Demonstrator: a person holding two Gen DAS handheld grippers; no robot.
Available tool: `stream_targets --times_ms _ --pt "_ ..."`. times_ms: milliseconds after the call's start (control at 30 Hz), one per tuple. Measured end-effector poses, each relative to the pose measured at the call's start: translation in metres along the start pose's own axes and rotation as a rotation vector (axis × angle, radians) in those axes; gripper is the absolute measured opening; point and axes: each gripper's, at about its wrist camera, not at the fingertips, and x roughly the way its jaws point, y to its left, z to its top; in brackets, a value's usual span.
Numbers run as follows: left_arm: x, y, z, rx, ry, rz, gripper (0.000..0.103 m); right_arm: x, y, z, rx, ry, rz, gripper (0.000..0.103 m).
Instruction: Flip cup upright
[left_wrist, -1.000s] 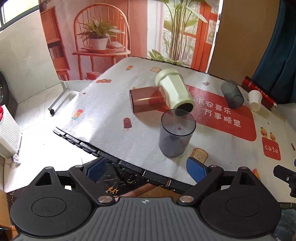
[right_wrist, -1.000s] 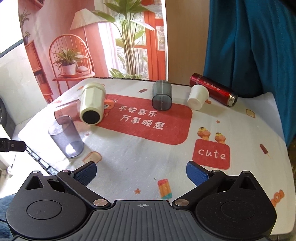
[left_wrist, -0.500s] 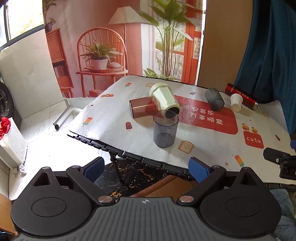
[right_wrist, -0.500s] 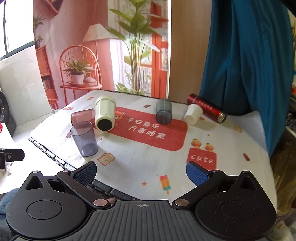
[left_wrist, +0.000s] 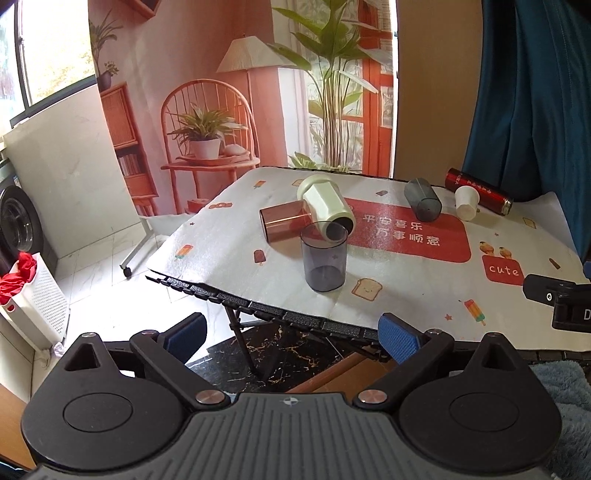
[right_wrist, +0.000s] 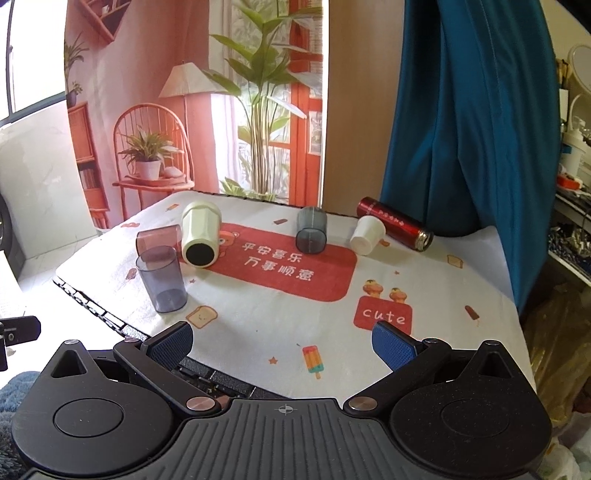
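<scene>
The smoky grey cup (right_wrist: 161, 280) already stands upright near the table's (left_wrist: 280, 314) left edge, just beside the tipped cream tumbler (right_wrist: 200, 233). Both grippers, left gripper (left_wrist: 293, 338) and right gripper (right_wrist: 282, 341), hang spread wide, holding nothing. I'd pick 1 lying cup next, gripping mid-body.

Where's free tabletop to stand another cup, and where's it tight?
Free: the near right cloth around the "cute" patch, and the red banner middle. Tight: far left, where the upright grey cup, pink cup and cream mug cluster.
</scene>
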Motion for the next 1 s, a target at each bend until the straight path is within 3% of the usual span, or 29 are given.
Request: stream_targets --times_ms 1000 --pt "0.0055 0.0094 -0.0031 -0.042 0.018 0.004 0.103 0.0067 -0.0008 -0.0038 0.009 0.007 -0.013 0.103"
